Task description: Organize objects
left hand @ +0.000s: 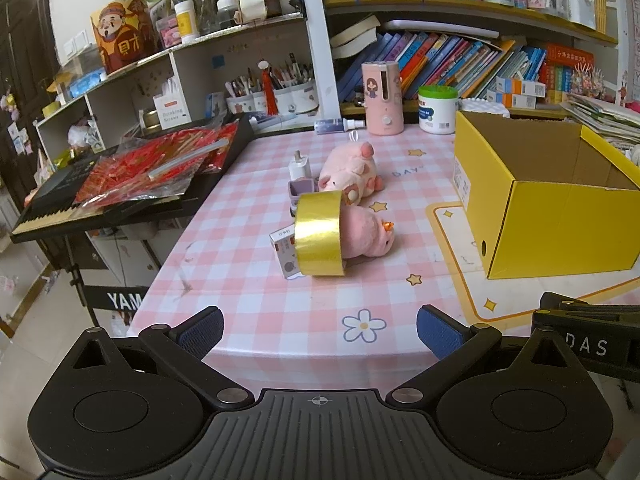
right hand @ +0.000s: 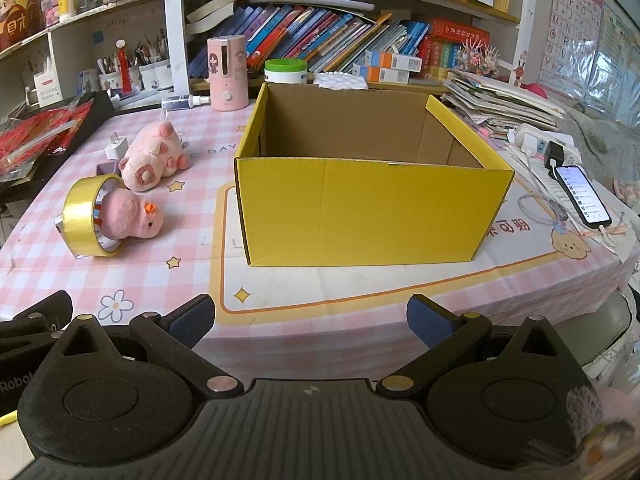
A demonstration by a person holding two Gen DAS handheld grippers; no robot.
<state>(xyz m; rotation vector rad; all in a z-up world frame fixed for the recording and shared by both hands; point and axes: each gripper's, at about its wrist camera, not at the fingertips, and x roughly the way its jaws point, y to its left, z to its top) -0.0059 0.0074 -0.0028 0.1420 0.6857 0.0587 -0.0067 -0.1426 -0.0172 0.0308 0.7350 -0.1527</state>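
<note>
Both the left gripper [left hand: 320, 330] and right gripper [right hand: 311, 320] hang spread apart and empty over the table's near edge [right hand: 320, 344], bare checked cloth ahead, then at the left gripper's twelve o'clock the gold tape roll [left hand: 320, 234] against two pink plush toys [left hand: 370, 236], and at its two o'clock the open yellow box [right hand: 372, 208], nothing visible inside.

Gold tape roll [left hand: 320, 234] upright against pink plush [left hand: 370, 236]; yellow box [left hand: 560, 224] right

box [right hand: 372, 208] right on table [right hand: 200, 280] | tape roll [right hand: 86, 216], plush toys [right hand: 148, 156] left of box
</note>
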